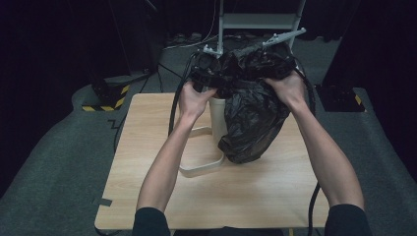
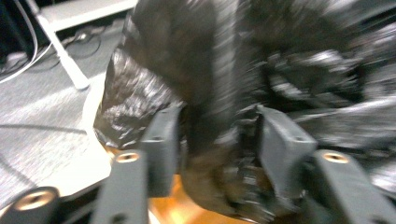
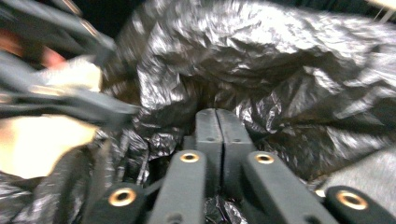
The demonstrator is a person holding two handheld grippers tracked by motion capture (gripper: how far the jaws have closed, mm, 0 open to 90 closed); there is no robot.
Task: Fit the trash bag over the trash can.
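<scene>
Bag: glossy black plastic, crinkled, with silver-grey highlights along the creases. Bin: plain off-white, no pattern. Counter: light wood, pale beige, faint grain lines. Floor: grey carpet, speckled. Yellow-and-black hazard stripes at the floor's far left edge. Left gripper: matte dark grey jaws, brass-coloured screw inserts. Right gripper: the same dark grey, the same brass inserts. Sleeves: black. Frame behind the counter: pale grey.

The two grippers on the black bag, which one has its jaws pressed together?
The right gripper: its jaws meet flat against each other amid the black bag. The left gripper differs, with jaws apart and bag plastic bunched between them.
</scene>
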